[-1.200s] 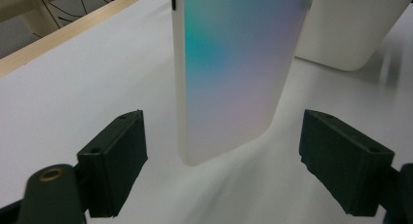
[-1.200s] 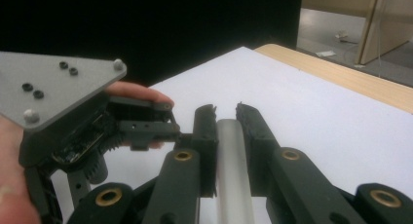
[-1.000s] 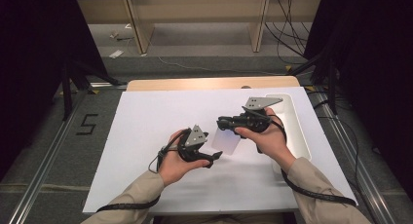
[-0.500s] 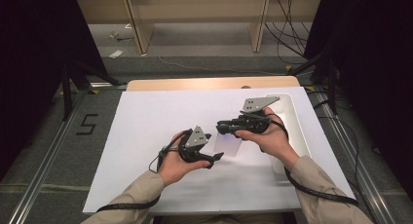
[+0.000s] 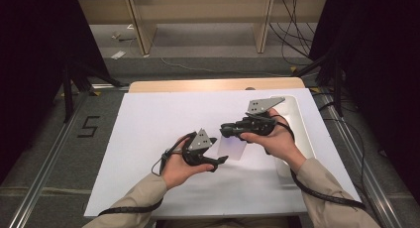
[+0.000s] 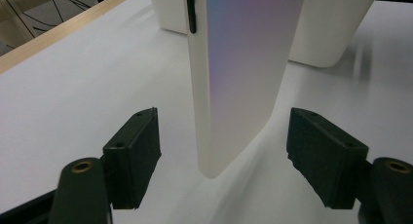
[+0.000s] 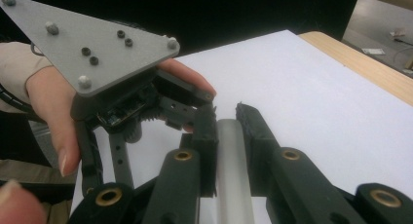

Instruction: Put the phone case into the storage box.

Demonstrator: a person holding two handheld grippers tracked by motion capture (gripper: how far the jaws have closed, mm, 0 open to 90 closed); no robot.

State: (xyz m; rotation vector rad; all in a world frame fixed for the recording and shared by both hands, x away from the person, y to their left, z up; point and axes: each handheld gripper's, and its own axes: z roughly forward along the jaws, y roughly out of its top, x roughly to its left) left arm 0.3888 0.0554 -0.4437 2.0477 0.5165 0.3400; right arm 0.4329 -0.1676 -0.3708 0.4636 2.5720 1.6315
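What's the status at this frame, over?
Right claw shut on the flat white panel, held on edge over the table. Left claw open, jaws just closing, panel between, pads apart from it. Nothing in the way.

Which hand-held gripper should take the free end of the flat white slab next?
Left. The left hand-held gripper has just been closing, pads astride but clear of the white slab. The right hand-held gripper already clamps its other end.
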